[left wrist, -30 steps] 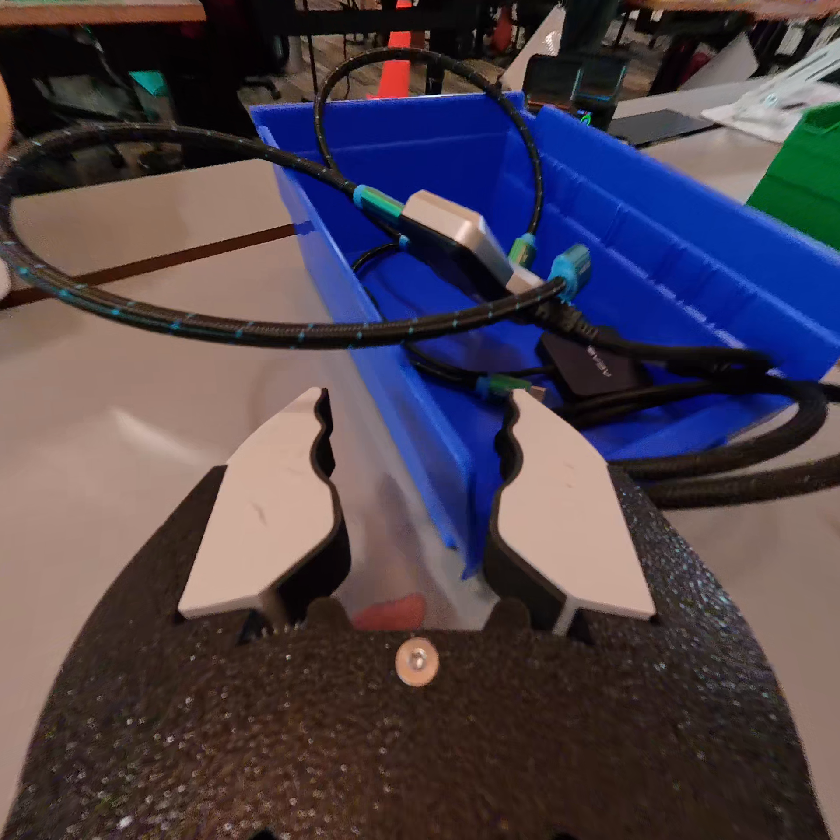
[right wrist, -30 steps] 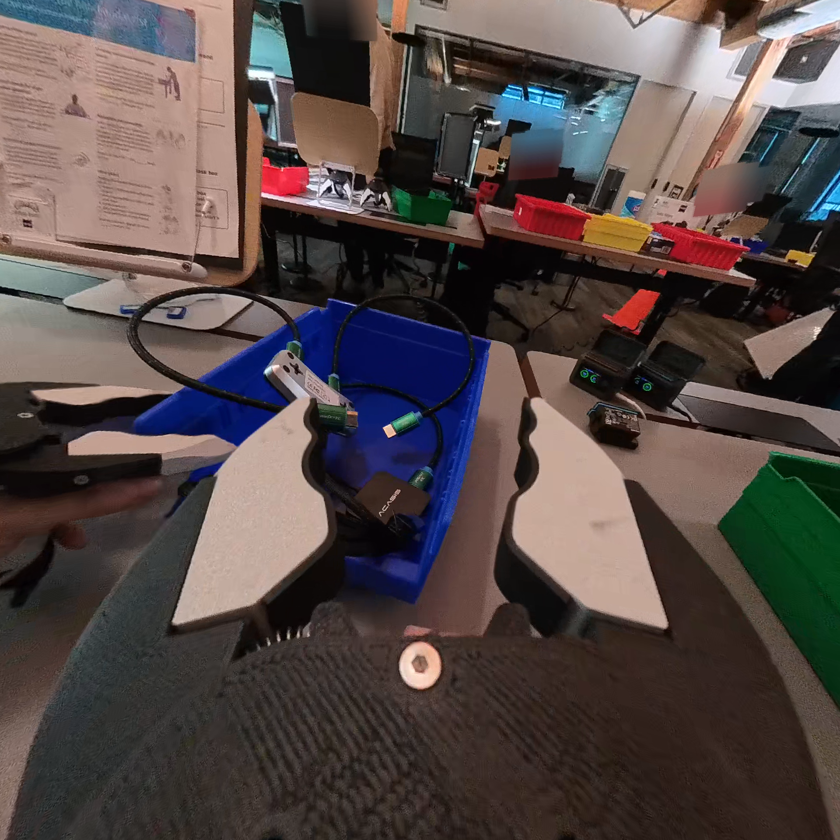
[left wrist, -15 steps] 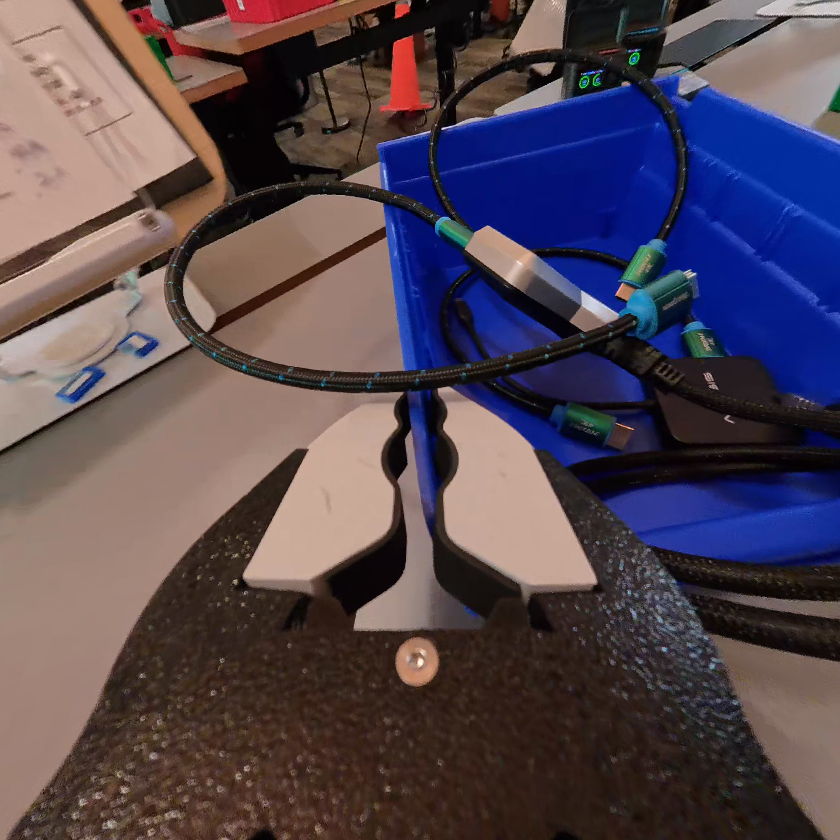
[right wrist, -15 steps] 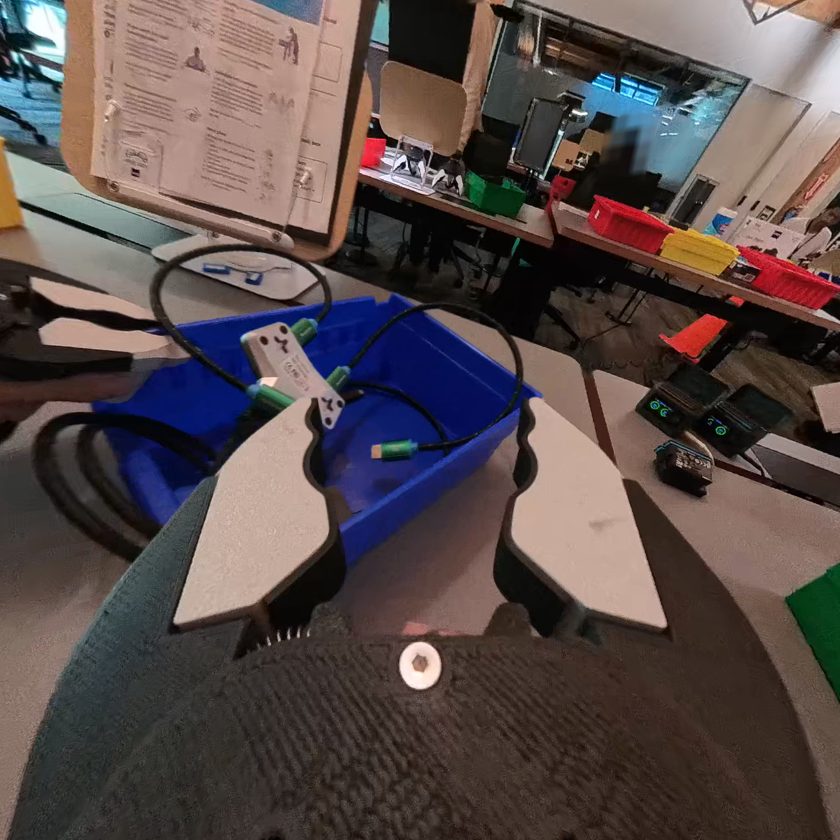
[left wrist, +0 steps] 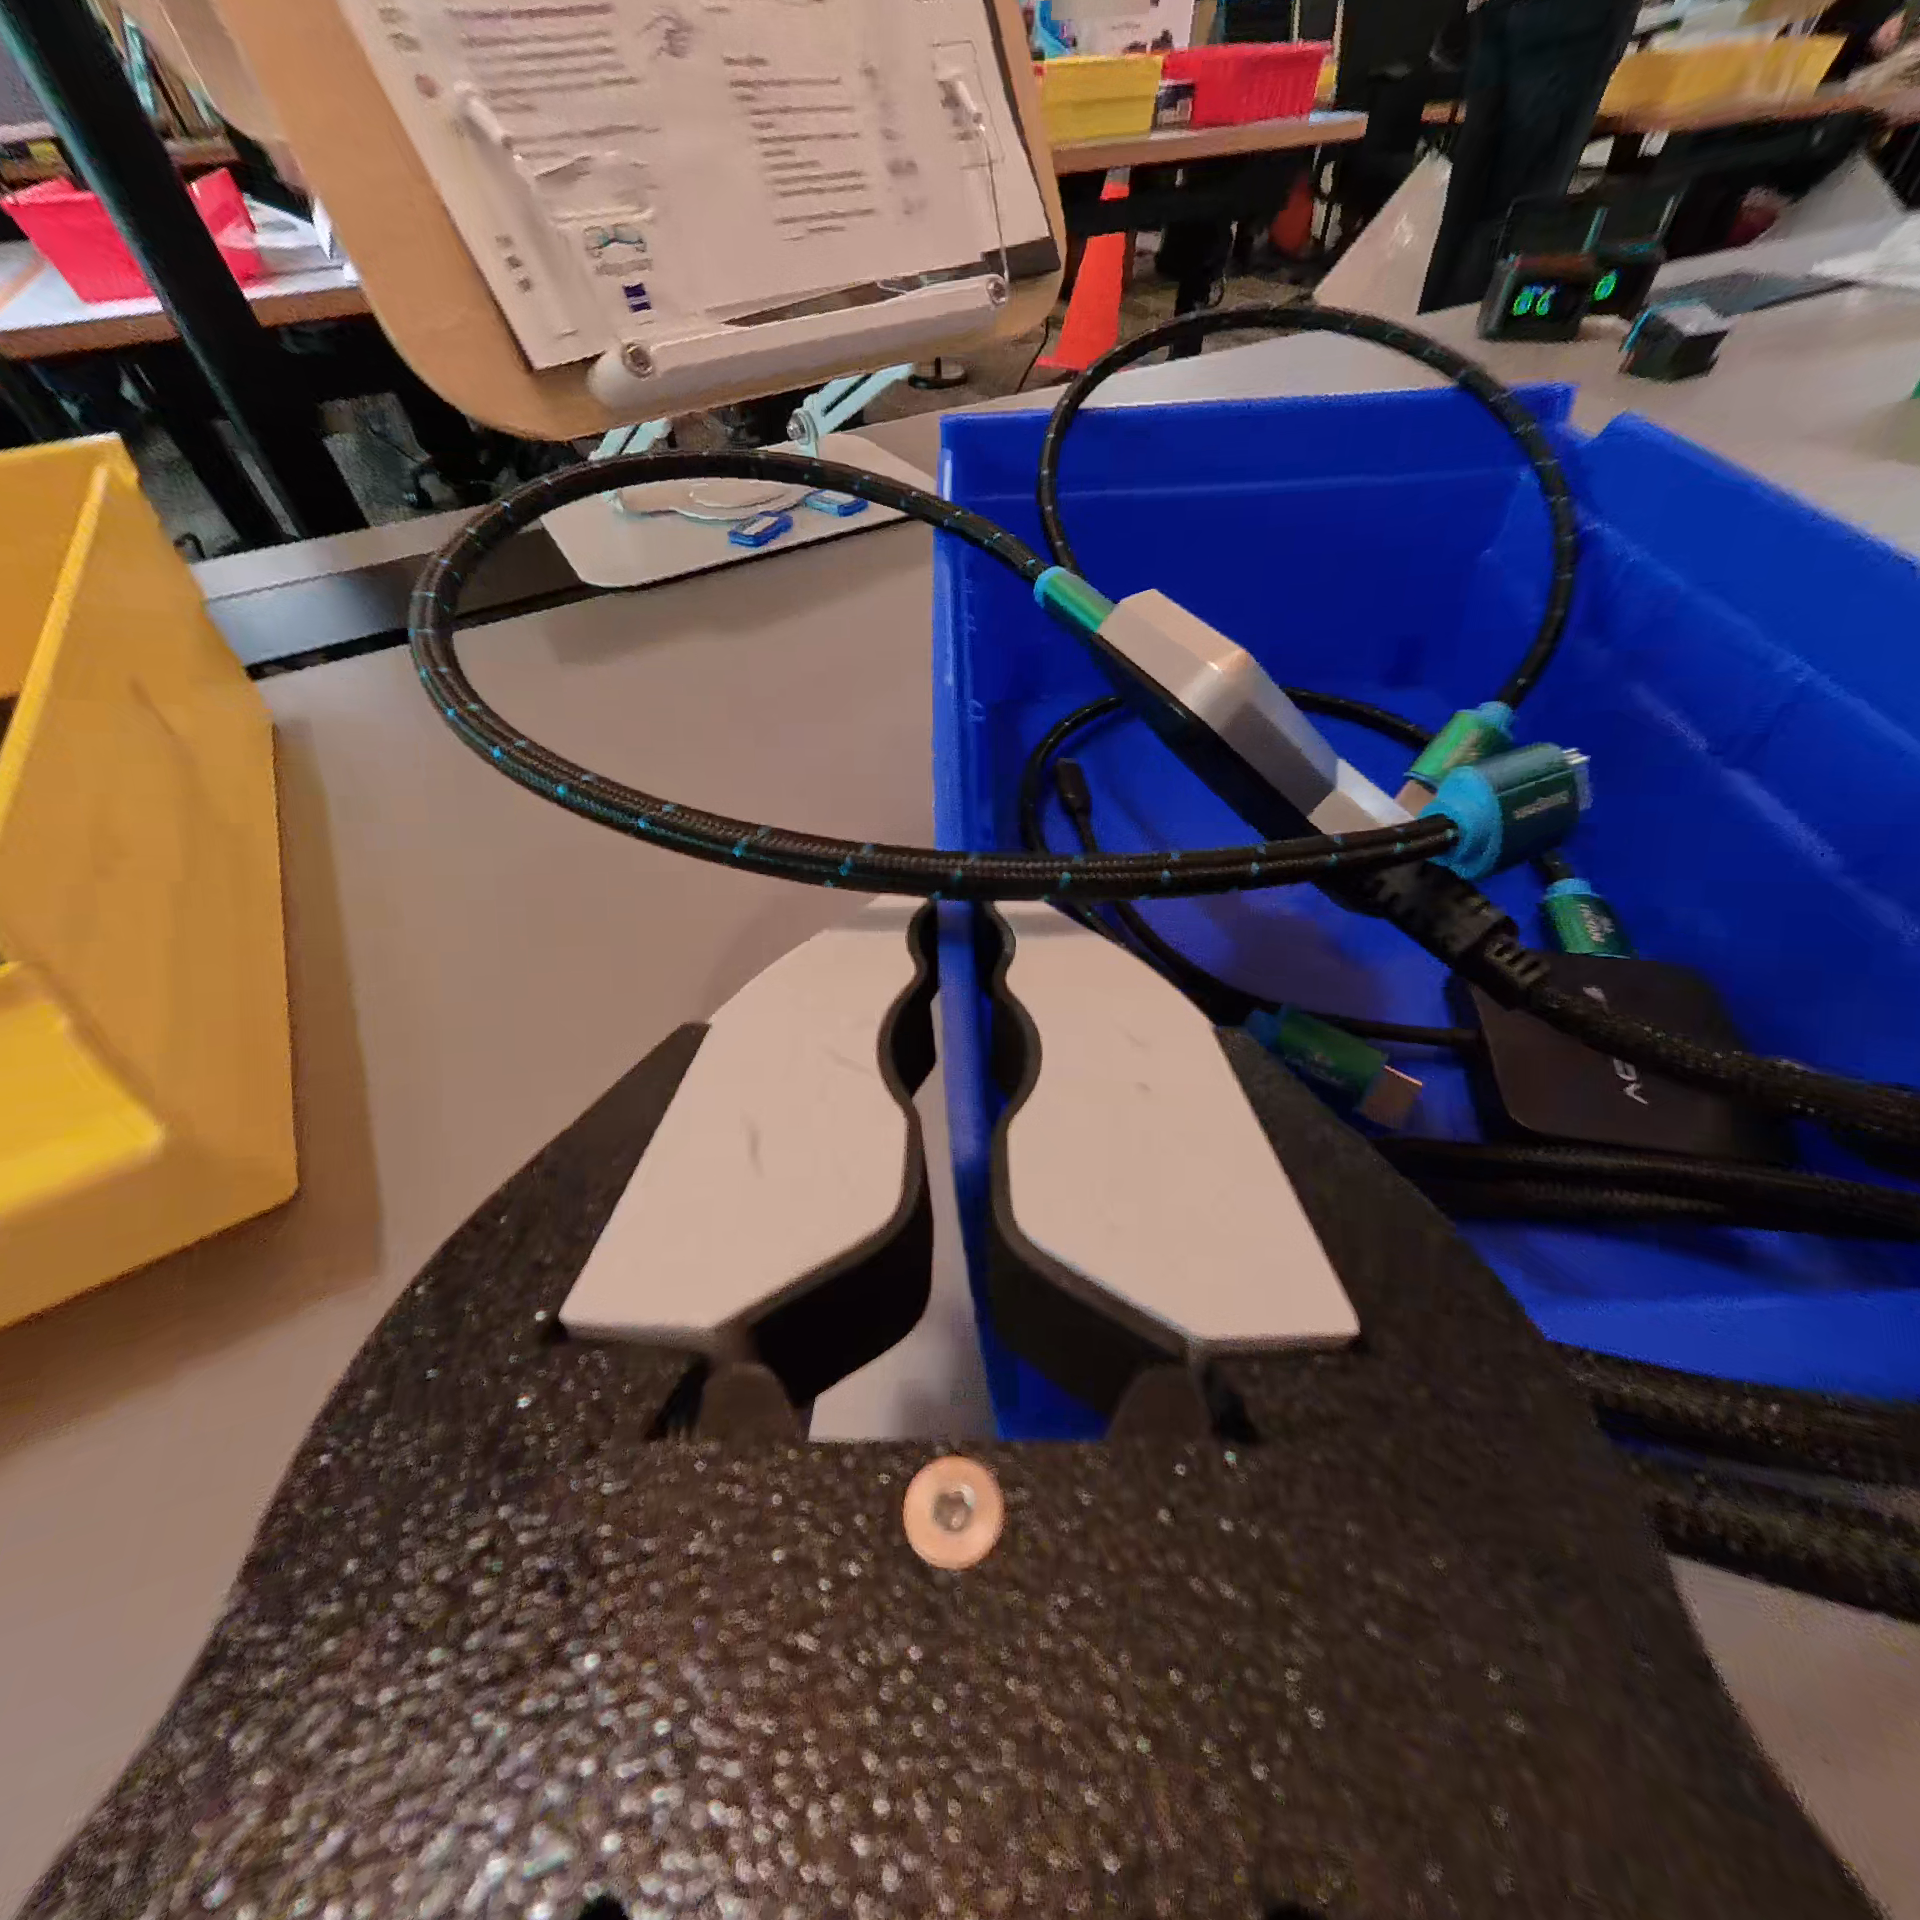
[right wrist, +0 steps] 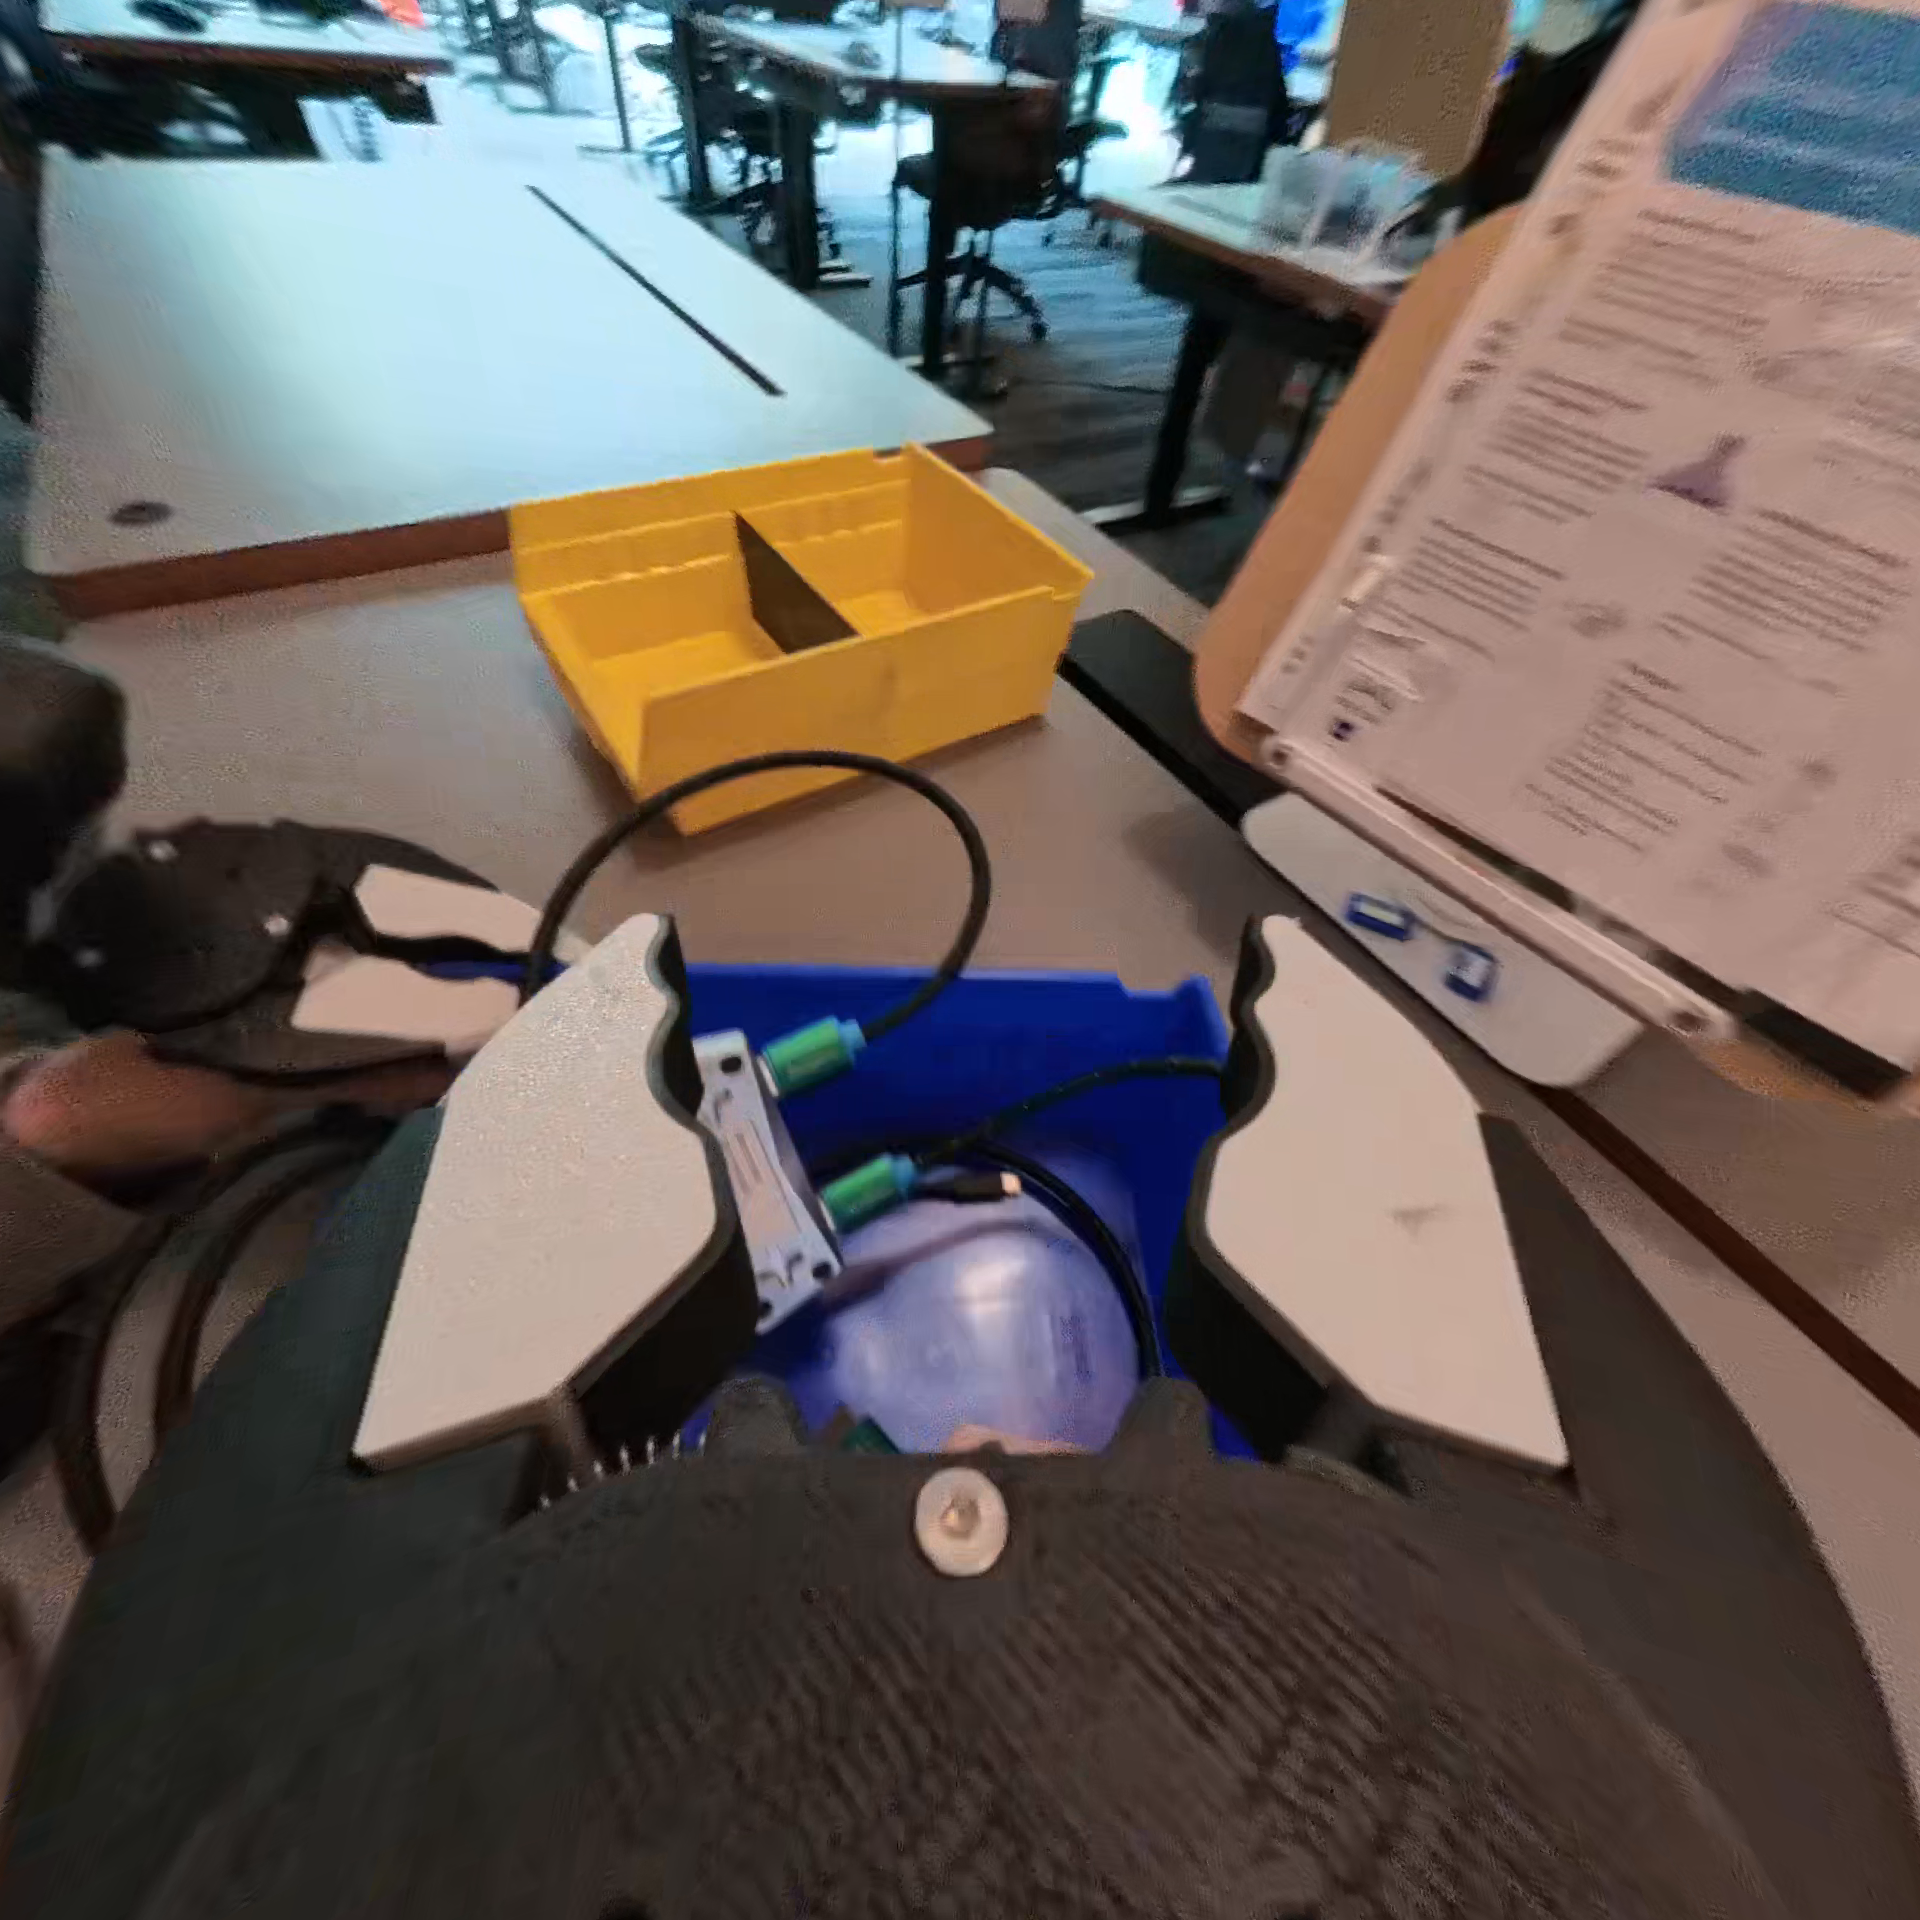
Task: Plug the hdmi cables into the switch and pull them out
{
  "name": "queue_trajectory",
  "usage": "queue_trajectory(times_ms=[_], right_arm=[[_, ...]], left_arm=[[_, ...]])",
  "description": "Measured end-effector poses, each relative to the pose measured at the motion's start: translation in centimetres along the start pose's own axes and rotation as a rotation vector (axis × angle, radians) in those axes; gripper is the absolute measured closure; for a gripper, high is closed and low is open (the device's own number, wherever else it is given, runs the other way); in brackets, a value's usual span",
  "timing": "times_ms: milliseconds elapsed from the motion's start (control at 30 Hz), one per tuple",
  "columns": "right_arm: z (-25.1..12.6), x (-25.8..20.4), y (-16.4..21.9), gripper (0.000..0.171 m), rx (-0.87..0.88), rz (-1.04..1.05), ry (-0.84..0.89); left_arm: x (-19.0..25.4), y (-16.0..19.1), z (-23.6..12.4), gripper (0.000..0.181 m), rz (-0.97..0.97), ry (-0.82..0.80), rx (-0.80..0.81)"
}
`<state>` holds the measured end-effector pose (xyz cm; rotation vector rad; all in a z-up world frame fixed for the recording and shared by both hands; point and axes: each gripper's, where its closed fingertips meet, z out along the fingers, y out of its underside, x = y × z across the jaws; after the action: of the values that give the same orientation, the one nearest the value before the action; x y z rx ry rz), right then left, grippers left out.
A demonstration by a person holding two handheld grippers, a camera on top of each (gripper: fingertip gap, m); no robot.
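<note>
A silver switch (left wrist: 1216, 686) lies tilted in the blue bin (left wrist: 1299, 520) with green-ended HDMI plugs in it. A thick braided cable (left wrist: 623, 810) loops out over the table from its far end. A thinner cable (left wrist: 1299, 322) arches above the bin. A loose green plug (left wrist: 1330, 1060) lies beside a black box (left wrist: 1621, 1070). My left gripper (left wrist: 956, 920) is shut on the bin's left wall. My right gripper (right wrist: 956, 925) is open above the bin (right wrist: 987, 1039), with the switch (right wrist: 764, 1153) by its left finger. The left gripper (right wrist: 436, 966) shows at the bin's rim.
A yellow divided bin (right wrist: 800, 613) stands on the table beyond the blue bin; it also shows at the left of the left wrist view (left wrist: 135, 935). A document stand with papers (right wrist: 1610, 520) rises at the right. Thick black cables (left wrist: 1714, 1195) trail over the bin's near edge.
My left gripper closed on the blue bin's wall and has held it since. My right gripper, still open, moved in over the bin. Both views swung round, bringing the yellow bin into sight.
</note>
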<state>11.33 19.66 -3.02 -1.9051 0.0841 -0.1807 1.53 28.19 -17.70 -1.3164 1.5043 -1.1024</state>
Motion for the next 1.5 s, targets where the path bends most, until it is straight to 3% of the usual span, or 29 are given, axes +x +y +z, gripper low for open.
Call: queue_trajectory(times_ms=[100,233,333,433,567,667,767,833,900,1000,1167,1300,1500], right_arm=[[10.1,-2.7,-4.0,0.069,-0.115,0.139,-0.160],[22.4,-3.3,-1.6,0.069,-0.430,0.305,-0.095],[27.9,-4.4,1.1,0.073,-0.569,0.438,-0.061],[31.2,-5.7,2.7,0.098,-0.652,0.483,-0.085],[33.0,-6.0,4.1,0.127,-0.745,0.448,-0.067],[34.3,-6.8,5.7,0.116,-0.810,0.547,-0.068],[35.0,-7.4,8.0,0.111,-0.900,0.486,-0.025],[35.5,-7.7,9.3,0.117,-0.927,0.448,0.006],[36.2,-7.3,9.1,0.139,-0.875,0.528,0.059],[35.8,-7.3,9.1,0.145,-0.914,0.446,0.037],[34.6,-6.5,6.4,0.145,-0.953,0.321,-0.001],[32.5,-4.8,0.8,0.146,-0.862,0.290,-0.086],[24.0,1.6,-9.2,0.147,-0.627,0.241,-0.102]], left_arm=[[-1.1,0.3,-1.1,0.176,-0.014,-0.020,0.007],[-1.3,0.3,-1.2,0.177,-0.040,-0.026,0.054],[-1.5,0.2,-1.2,0.176,-0.016,-0.027,0.071],[-1.6,0.1,-1.1,0.176,-0.002,-0.028,0.082],[-1.7,0.1,-1.1,0.176,0.016,-0.038,0.084],[-1.8,0.1,-1.0,0.175,0.031,-0.047,0.085],[-1.9,0.1,-1.0,0.175,0.027,-0.046,0.084],[-1.9,0.1,-1.0,0.175,0.030,-0.048,0.083],[-1.9,0.1,-1.0,0.174,0.033,-0.047,0.083],[-2.0,0.1,-1.0,0.174,0.039,-0.053,0.083],[-2.1,0.1,-1.0,0.174,0.060,-0.062,0.085],[-2.6,0.2,-1.1,0.173,0.072,-0.071,0.083],[-3.5,0.3,-1.5,0.172,0.101,-0.072,0.083]])
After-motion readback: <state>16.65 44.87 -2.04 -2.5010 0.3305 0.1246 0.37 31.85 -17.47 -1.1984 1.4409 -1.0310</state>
